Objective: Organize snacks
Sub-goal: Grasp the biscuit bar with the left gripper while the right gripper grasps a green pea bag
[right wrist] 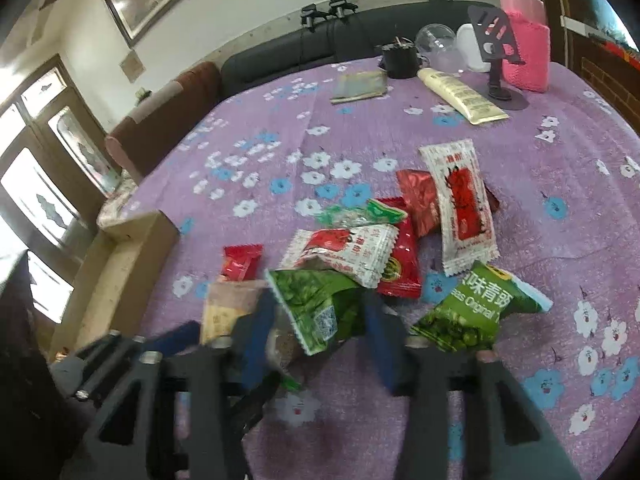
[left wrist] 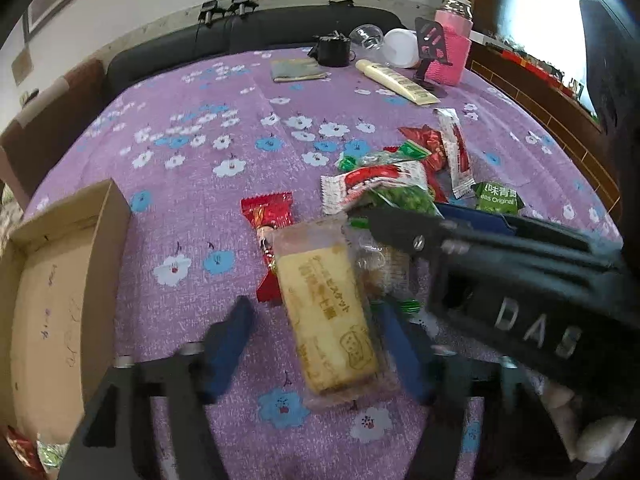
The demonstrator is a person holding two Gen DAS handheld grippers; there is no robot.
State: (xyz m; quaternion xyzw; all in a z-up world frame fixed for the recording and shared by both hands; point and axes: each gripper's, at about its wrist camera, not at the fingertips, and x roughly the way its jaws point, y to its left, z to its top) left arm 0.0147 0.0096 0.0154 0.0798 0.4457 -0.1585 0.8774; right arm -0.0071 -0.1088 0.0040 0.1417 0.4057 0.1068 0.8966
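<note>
Left wrist view: the left gripper (left wrist: 316, 344) straddles the biscuit pack (left wrist: 326, 320), jaws apart with a gap between each pad and the wrapper; the pack lies flat on the tablecloth (left wrist: 200, 168) beside the snack pile, long axis running away from the camera, between the jaws, with the box (left wrist: 64, 280) at the table's left edge. Right wrist view: the right gripper (right wrist: 320, 340) is clamped on the green pack (right wrist: 320, 308), which points toward the table's far edge
</note>
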